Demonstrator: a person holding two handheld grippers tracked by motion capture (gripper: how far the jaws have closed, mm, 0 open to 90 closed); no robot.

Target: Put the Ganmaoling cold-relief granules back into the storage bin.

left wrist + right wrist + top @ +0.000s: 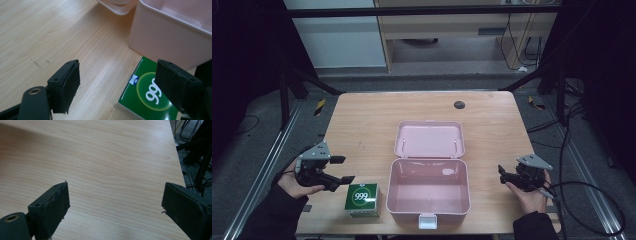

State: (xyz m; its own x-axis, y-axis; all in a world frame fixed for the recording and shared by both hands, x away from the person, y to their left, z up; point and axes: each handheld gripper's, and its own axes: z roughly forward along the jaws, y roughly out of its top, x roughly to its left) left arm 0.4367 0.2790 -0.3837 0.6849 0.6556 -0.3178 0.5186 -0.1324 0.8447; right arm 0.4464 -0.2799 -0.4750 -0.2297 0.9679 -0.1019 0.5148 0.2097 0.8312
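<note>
Pink plastic box [428, 192] at lower centre of the high view, open and empty, lid [429, 139] laid back flat behind it, white latch at the near edge. Green carton [362, 199] marked "999" just left of it, lying flat.

Right gripper [115, 207] jaws spread above table [105, 157].
</note>
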